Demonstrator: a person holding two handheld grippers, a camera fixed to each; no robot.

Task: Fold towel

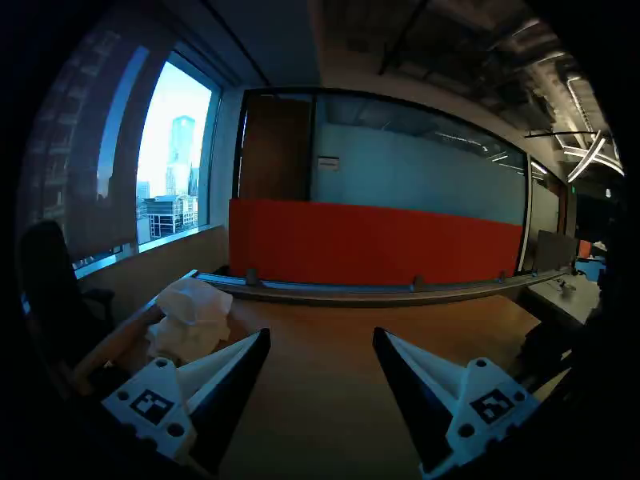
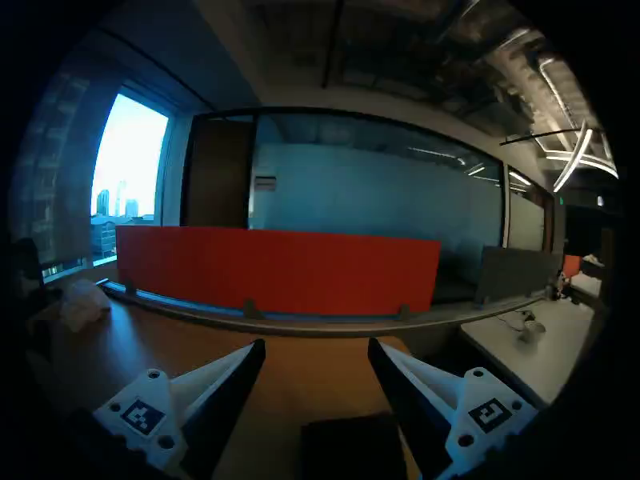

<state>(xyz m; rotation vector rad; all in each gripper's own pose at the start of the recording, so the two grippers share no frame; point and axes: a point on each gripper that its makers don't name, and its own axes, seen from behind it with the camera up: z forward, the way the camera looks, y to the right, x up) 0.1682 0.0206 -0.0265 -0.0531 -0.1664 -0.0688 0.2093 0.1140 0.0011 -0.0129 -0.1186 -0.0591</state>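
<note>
Nothing legible was found. A small white sign (image 1: 328, 163) at twelve o'clock on the glass wall (image 1: 416, 168) was too blurred; square markers (image 1: 152, 405) on the left claw (image 1: 321, 332) bore patterns, not letters.

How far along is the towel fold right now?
Nothing looks done: the crumpled white cloth towel lies bunched on the wooden desk. Nothing is in hand: the left gripper and right gripper are open and empty. Left: grasp, spread, fold.

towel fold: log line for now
towel: crumpled, on desk | left gripper: open | right gripper: open | fold: not started
</note>
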